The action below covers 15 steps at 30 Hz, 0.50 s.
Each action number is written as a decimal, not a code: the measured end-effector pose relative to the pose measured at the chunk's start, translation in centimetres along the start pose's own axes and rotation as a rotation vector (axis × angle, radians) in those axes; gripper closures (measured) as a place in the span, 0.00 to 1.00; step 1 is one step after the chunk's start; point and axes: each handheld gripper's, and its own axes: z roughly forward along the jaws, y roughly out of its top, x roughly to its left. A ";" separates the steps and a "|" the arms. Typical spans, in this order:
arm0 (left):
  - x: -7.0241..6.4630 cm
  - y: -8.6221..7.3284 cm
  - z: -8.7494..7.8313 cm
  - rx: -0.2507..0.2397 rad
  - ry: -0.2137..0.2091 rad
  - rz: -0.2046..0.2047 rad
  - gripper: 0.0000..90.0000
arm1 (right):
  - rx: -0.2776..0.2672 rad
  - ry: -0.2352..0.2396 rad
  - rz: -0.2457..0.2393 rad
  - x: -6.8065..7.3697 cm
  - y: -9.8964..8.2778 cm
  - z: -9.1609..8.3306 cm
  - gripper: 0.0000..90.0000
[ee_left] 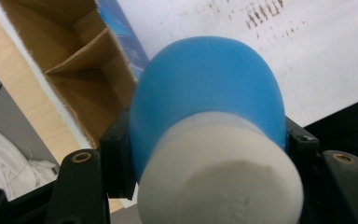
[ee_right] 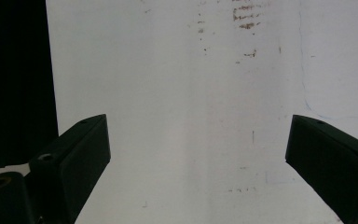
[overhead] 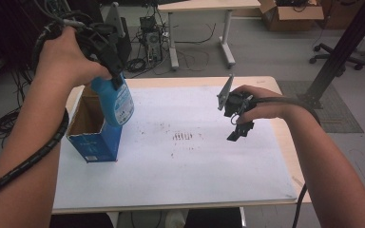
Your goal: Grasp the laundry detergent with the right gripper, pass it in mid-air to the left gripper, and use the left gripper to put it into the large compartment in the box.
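At the left of the worktop (overhead: 180, 190), an open blue carton (overhead: 95, 135) stands upright near the left edge, its top flaps spread. The left gripper (overhead: 116, 78) is clamped on the neck end of a blue bottle (overhead: 119, 102), which hangs base-down, tilted, above the carton's right wall and clear of its opening. In the left gripper view the jaws press both sides of the bottle just below its white cap (ee_left: 219, 172). The step in hand appears to be the transfer of the bottle between carton and worktop; which direction cannot be determined. The next move calls for keeping the bottle's base clear of the carton rim and flaps. Further right, the right gripper (overhead: 240, 130) hovers over the bare white sheet, jaws wide with nothing between them. The carton's interior floor is hidden in the high view, the bottle's label is too small to read, and the brown marks (overhead: 183, 137) at mid-sheet cannot be identified.
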 end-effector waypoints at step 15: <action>3.8 -0.9 -1.6 0.008 0.010 -0.174 0.42 | 0.048 -0.001 0.014 -0.6 0.7 -1.2 0.08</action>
